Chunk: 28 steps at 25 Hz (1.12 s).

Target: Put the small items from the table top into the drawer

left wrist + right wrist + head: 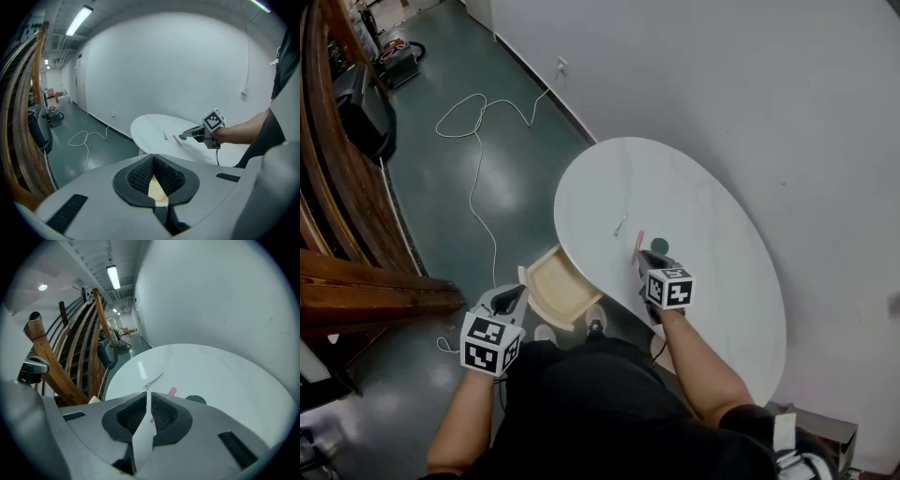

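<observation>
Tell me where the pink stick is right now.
In the head view the pink stick lies on the white table, just ahead of the right gripper, between a small metal piece at left and a green disc at right.

Three small items on the white table top point(712, 281); drawer point(553, 289) open
A thin metal piece point(620, 226), a pink stick point(637, 246) and a dark green disc point(660, 247) lie flat near the round top's edge, close together yet apart; the pale wooden drawer stands pulled out beneath that edge, just beside them.
</observation>
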### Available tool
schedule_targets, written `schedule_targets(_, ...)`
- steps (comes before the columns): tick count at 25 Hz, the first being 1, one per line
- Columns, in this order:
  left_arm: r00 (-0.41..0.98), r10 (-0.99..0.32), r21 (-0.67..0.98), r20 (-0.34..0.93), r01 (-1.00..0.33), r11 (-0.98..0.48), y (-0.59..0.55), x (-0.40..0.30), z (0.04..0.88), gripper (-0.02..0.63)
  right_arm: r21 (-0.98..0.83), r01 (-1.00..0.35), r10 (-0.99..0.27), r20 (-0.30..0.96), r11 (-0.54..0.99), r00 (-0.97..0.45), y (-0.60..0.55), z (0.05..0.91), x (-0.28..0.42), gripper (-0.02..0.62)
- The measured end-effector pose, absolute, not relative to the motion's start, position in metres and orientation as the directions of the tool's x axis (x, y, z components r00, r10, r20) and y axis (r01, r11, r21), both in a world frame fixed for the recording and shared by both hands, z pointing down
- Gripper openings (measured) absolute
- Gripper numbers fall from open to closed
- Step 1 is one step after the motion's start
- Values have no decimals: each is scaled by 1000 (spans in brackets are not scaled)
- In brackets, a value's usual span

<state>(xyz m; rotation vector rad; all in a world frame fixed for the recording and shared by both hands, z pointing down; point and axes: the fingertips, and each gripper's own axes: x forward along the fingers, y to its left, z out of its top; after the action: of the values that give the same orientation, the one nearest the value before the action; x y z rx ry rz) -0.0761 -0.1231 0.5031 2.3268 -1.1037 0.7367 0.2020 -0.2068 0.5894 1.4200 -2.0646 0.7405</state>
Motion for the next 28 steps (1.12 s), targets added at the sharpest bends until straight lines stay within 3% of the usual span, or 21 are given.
schedule_targets(4, 510, -571, 175, 644, -824, -538, -121, -78, 504, 14, -144, -941, -591, 746, 306, -307, -217, 621, 206, 97)
schedule_targets(6, 494, -580, 171, 648, -836, -521, -121, -79, 504, 14, -138, -942, -560, 774, 306, -295, -220, 636, 207, 104)
schedule_targets(14, 442, -615, 161, 653, -874, -458, -116, -92, 503, 14, -97, -956, -493, 840, 276, -227, -219, 663, 216, 104)
schedule_targets(16, 439, -618, 161, 652, -877, -453, -116, -92, 501, 14, -72, -957, -490, 846, 283, -209, -219, 663, 218, 72)
schedule_targets(19, 437, -620, 160, 651, -878, -451, -114, -91, 501, 14, -98, -958, -487, 845, 269, -223, -220, 665, 222, 44)
schedule_targets(28, 456, -599, 170, 658, -865, -472, -113, -83, 508, 14, -184, -946, -523, 797, 267, -302, -210, 645, 216, 41)
